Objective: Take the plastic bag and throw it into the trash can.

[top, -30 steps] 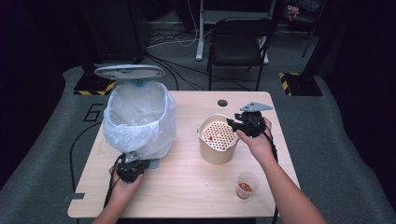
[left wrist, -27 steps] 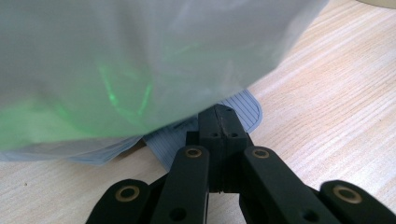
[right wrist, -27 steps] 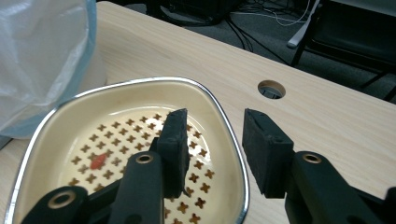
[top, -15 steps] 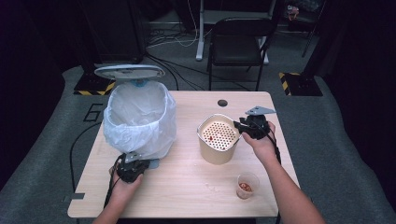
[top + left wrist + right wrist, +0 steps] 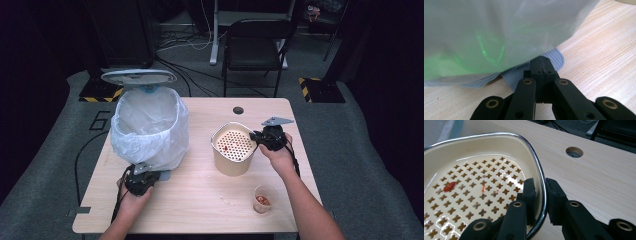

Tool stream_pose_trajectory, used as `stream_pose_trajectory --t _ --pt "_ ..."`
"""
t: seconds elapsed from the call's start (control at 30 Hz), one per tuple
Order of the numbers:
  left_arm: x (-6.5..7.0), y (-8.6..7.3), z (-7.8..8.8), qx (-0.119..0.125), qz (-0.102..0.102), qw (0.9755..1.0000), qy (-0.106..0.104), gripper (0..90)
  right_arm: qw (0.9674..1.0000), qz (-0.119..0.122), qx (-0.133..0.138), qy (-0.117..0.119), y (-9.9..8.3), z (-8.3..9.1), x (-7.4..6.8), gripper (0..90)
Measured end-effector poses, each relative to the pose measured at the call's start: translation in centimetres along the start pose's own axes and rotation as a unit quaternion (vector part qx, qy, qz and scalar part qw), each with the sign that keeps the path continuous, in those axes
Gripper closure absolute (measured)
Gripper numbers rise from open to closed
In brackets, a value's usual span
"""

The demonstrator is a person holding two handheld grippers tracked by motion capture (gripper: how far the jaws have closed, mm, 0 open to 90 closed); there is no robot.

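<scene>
Right gripper (image 5: 540, 188): jaws just closed, pinching strainer pot (image 5: 233, 150) rim, near table's right edge.
Pot: upright, mouth up.
Right gripper view: red bit (image 5: 449, 186) inside.
Left gripper (image 5: 543, 66): pressed together at bin pedal (image 5: 554, 60).

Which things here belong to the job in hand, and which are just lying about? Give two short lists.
In the job:
right tongs, clamped on the rim of the cream strainer pot
left tongs, shut at the bin's grey pedal
bin with white bag

Lying about:
small cup of red bits
folding chair
floor cables

Bagged bin (image 5: 149, 127) blocks table's left-rear, strainer pot (image 5: 233, 149) mid-right, small cup (image 5: 264, 198) front-right, open tabletop (image 5: 200, 185) btwn bin & pot.
</scene>
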State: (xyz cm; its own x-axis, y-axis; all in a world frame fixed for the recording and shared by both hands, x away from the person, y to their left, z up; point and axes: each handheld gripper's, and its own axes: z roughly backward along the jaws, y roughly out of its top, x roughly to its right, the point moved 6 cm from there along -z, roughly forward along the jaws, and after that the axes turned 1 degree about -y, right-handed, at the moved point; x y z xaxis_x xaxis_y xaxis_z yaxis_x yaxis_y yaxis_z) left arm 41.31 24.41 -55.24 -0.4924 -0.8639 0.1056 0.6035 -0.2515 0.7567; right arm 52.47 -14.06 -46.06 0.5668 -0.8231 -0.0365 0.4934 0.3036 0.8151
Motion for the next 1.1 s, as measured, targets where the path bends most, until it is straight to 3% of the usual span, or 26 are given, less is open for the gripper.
stream_pose_trajectory --t 0.2,0.4,0.9,0.93,0.97,1.03,1.1 --pt "0.0 0.0 0.0 0.0 0.0 1.0 0.001 90.0 0.9996 0.004 -0.004 0.027 -0.2 0.3 -0.5 81.2" --pt "0.0 0.0 -0.1 0.003 0.002 1.0 0.003 90.0 0.9997 0.005 -0.006 0.023 -0.6 0.9 -1.1 81.2" --pt "0.0 0.0 0.0 0.0 -0.001 1.0 0.002 90.0 0.9987 0.012 -0.011 0.048 -1.9 2.6 -3.3 81.2" --pt "0.0 0.0 0.0 -0.002 -0.001 1.0 0.001 90.0 0.9987 0.013 -0.011 0.048 -1.9 2.7 -3.4 80.5" --pt "0.0 -0.1 0.0 -0.003 0.006 1.0 0.006 90.0 0.9988 0.008 -0.003 0.049 -1.9 2.9 -3.6 70.4" --pt "0.0 0.0 0.0 -0.003 -0.006 1.0 -0.001 90.0 0.999 0.006 0.004 0.045 -1.8 3.3 -3.8 64.0" --pt "0.0 -0.1 0.0 -0.003 0.004 1.0 0.005 90.0 0.9991 0.008 0.015 0.04 -1.6 3.9 -3.9 60.5"
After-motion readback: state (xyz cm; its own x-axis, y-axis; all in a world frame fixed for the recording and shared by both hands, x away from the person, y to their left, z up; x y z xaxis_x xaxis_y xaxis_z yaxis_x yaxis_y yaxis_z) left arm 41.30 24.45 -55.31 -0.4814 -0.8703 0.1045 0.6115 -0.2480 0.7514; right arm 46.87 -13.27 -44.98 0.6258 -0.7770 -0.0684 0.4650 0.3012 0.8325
